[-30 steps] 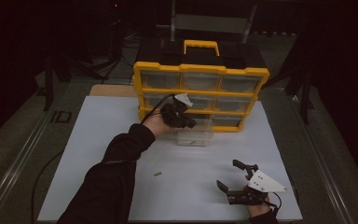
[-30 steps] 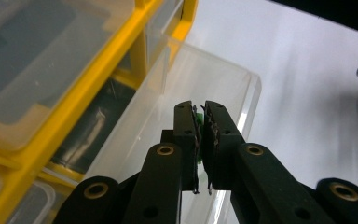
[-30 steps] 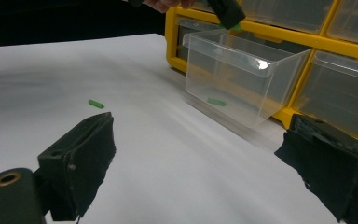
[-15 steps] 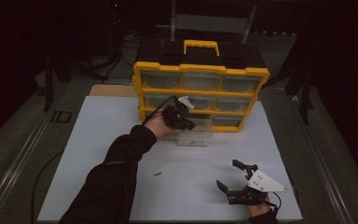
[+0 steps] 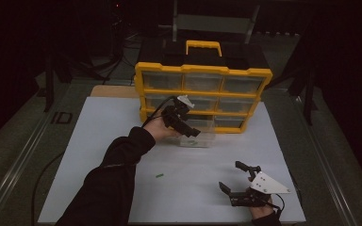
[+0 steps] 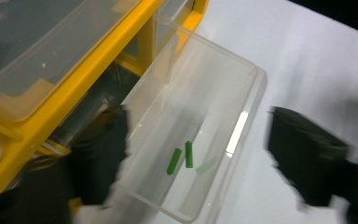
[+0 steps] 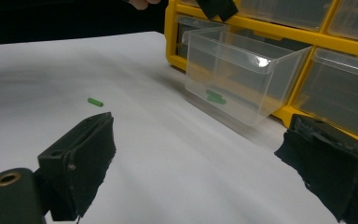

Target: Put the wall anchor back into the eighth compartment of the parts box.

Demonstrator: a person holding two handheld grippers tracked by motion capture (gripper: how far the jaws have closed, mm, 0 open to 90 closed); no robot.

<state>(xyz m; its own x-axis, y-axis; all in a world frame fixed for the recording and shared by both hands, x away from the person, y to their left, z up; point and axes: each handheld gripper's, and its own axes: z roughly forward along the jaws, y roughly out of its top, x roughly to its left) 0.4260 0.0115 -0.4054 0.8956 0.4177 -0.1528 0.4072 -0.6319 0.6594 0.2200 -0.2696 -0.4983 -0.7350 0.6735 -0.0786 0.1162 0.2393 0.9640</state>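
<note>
On the white sheet (image 5: 122, 141) that covers the table, a single small green plastic stick (image 5: 159, 175) lies by itself at the left, near the person's dark sleeve (image 5: 118, 165) and well apart from both tools. In the right gripper view the same stick (image 7: 94, 101) rests on the paper just beyond the tip of that tool's left jaw.

Further right, the left gripper (image 5: 185, 123) hangs over the clear plastic drawer (image 5: 200, 136), which is pulled out of the bottom row of the yellow-framed organiser case with clear drawers (image 5: 202, 94). Its jaws have just been opening and now stand spread wide, with nothing pinched between them. In the left gripper view the drawer (image 6: 242, 93) sits between and below the two black jaws, and two short green sticks (image 6: 181, 158) lie close together on its floor, one tilted against the other's line, beside a paler reflection. So the sticks are inside the drawer, straight under the gap of the open tool and not touching it. The right gripper view also shows the green sticks (image 7: 214, 98) through the drawer's clear front wall (image 7: 242, 74).

At the far right, the right gripper (image 5: 241, 184) rests low on the sheet near the front edge, well apart from the drawer. Its jaws are spread wide and empty.
</note>
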